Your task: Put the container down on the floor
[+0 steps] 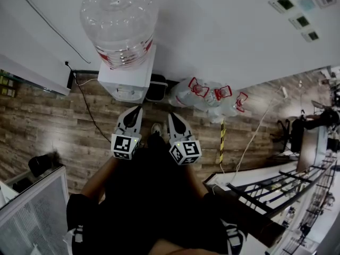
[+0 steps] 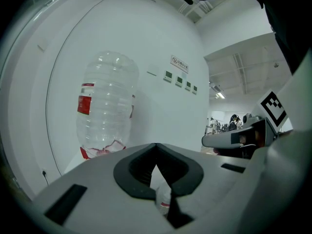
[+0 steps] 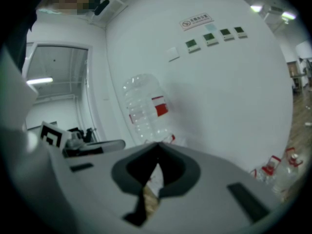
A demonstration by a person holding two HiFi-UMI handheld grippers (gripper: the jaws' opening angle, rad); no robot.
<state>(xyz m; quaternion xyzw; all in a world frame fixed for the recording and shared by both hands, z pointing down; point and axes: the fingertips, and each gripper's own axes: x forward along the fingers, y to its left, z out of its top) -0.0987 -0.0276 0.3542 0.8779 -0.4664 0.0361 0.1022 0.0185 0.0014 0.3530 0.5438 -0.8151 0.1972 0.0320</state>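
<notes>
A big clear water bottle (image 1: 119, 23) with a red label stands upside down on a white dispenser (image 1: 127, 81) against the wall. It also shows in the left gripper view (image 2: 107, 106) and the right gripper view (image 3: 144, 108). My left gripper (image 1: 139, 109) and right gripper (image 1: 171, 116) hover side by side in front of the dispenser, below the bottle and apart from it. Both point toward the wall. In each gripper view the jaws meet at their tips, left gripper (image 2: 156, 146) and right gripper (image 3: 157, 146), with nothing held between them.
Several empty clear bottles with red handles (image 1: 212, 95) lie on the wood floor right of the dispenser. A black bin (image 1: 156, 88) stands beside it. A cable (image 1: 87, 108) runs along the floor at left. Yellow-black tape (image 1: 222, 137) and a white desk (image 1: 265, 177) are at right.
</notes>
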